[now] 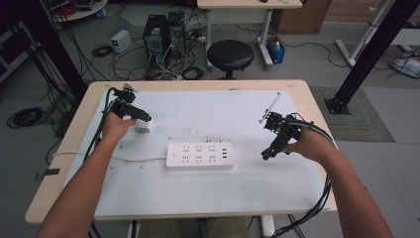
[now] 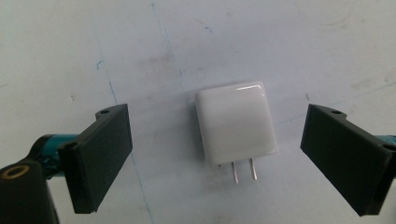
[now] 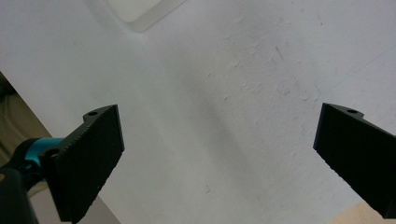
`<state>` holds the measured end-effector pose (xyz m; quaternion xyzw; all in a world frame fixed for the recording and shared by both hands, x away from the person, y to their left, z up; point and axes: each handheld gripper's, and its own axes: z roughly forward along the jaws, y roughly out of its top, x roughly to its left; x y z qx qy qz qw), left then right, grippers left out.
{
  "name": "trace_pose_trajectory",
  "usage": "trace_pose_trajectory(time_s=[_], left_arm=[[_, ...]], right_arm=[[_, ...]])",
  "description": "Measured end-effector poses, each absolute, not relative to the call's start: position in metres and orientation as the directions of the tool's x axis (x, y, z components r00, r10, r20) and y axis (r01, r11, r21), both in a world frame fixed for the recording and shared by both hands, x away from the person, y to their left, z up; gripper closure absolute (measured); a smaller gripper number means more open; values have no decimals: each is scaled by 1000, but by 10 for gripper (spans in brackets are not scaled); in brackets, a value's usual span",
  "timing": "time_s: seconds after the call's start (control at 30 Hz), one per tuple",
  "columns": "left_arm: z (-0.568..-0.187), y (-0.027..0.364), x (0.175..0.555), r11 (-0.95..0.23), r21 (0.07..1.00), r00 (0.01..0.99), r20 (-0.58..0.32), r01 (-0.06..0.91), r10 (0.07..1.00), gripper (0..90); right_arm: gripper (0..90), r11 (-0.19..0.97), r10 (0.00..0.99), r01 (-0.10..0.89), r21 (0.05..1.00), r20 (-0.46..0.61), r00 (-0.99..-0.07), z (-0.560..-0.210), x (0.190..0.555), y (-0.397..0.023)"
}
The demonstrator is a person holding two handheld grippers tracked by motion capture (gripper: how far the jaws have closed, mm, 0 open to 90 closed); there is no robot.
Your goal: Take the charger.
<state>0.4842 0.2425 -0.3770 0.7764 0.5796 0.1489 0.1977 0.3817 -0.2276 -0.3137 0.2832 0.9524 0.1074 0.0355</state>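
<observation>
Squarely between the wide-spread left tongs (image 2: 215,158), white charger (image 2: 235,122).

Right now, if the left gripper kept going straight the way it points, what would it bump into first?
Most likely the white charger plug. It lies on the white table cover right between the open jaws of the left gripper, prongs pointing back toward the gripper. Nothing else seems to lie in that line.
</observation>
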Motion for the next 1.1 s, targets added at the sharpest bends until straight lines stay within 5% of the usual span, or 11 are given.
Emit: trace_pose_trajectory(time_s=[0.43,1.1], left_arm=[[-408,229,501,-234,418,237,44,878,970,90],[-418,224,504,-259,414,288,-8,873,957,376]], right_arm=[[10,824,538,524,214,-8,-843,-316,383,-227],[10,818,540,528,227,11,-841,-321,384,-232]])
